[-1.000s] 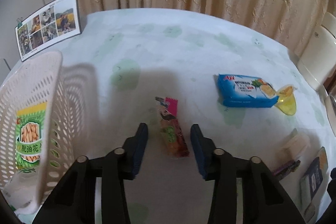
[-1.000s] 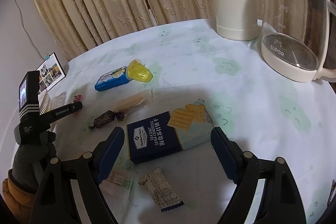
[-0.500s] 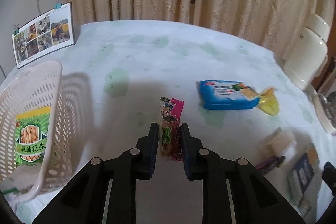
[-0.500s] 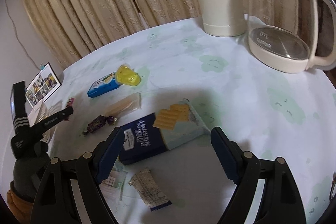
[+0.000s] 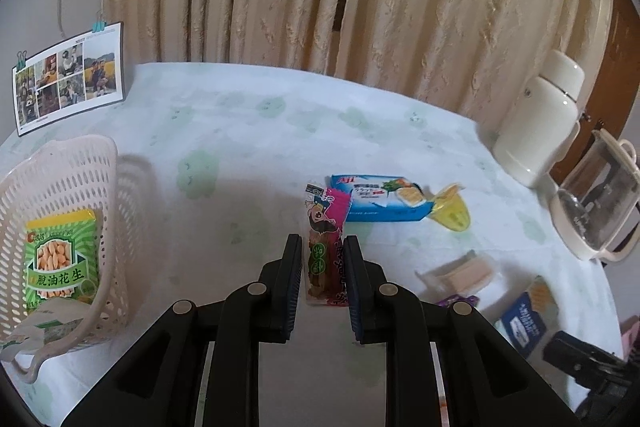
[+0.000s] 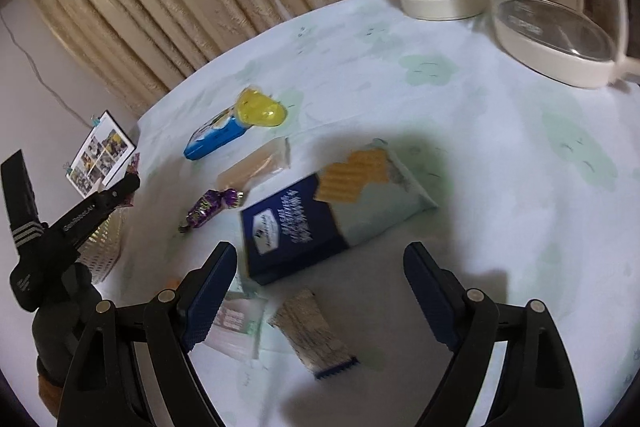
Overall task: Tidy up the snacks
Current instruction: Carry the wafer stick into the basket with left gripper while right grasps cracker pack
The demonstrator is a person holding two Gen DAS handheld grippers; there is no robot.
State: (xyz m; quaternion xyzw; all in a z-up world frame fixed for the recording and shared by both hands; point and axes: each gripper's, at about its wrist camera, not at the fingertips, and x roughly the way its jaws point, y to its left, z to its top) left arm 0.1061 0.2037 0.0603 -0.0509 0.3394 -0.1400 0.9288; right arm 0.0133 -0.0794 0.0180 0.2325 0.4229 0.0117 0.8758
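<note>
My left gripper (image 5: 322,241) is shut on a long red and pink snack stick (image 5: 326,215) and holds it above the tablecloth. To its left stands a white lattice basket (image 5: 60,163) with a green peanut packet (image 5: 60,259) inside. My right gripper (image 6: 320,259) hangs open over a navy cracker box (image 6: 304,223), its fingers apart on either side and not touching it. In the right wrist view the left gripper (image 6: 100,203) shows at the far left.
A blue biscuit pack (image 5: 380,199) and a yellow jelly cup (image 5: 450,213) lie mid-table. A purple candy (image 6: 208,207), a clear wafer pack (image 6: 256,167) and a grey wrapper (image 6: 312,335) lie around the box. A white thermos (image 5: 540,123) and a glass kettle (image 5: 600,203) stand at the right.
My left gripper has shut on the snack stick and raised it off the cloth. My right gripper has come down closer over the navy box and stays open.
</note>
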